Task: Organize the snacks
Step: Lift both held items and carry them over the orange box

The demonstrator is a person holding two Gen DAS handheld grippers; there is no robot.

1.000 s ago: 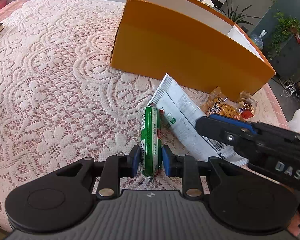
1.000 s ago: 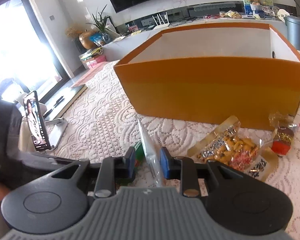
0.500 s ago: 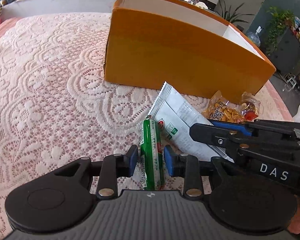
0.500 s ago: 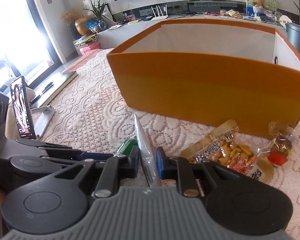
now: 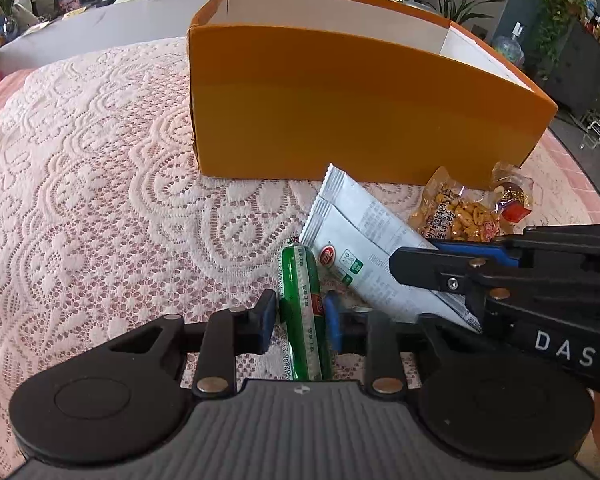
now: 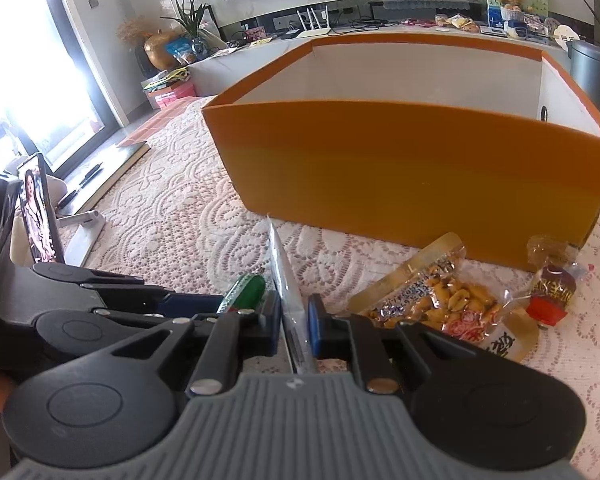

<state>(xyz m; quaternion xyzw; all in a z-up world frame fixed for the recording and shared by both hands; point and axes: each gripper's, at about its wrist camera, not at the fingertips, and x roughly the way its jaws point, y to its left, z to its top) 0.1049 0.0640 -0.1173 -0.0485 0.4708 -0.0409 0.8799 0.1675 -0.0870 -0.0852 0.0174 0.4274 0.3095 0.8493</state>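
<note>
Jaws of left gripper [image 5: 300, 320] clamped on green sausage stick [image 5: 302, 312]; stick runs lengthwise between the 2 blue pads, far tip on the lace cloth [image 5: 100, 200] covering the bench. Jaws of right gripper [image 6: 294, 326] clamped on white snack packet [image 6: 286, 292], seen edge-on from the right wrist; in the left wrist view the packet [image 5: 364, 256] tilts up toward the box, near end pinched by the right gripper [image 5: 432, 268] coming in from the right. Stick and packet lie just beside each other. Orange box [image 5: 340, 112] stands behind both, open top, white inside; contents not visible. Right of packet, near the box's front wall: clear bag of peanuts [image 6: 440, 304], then small wrapped sweet [image 6: 552, 288], both flat on cloth. Phone on stand [image 6: 36, 208] at far left of right wrist view
</note>
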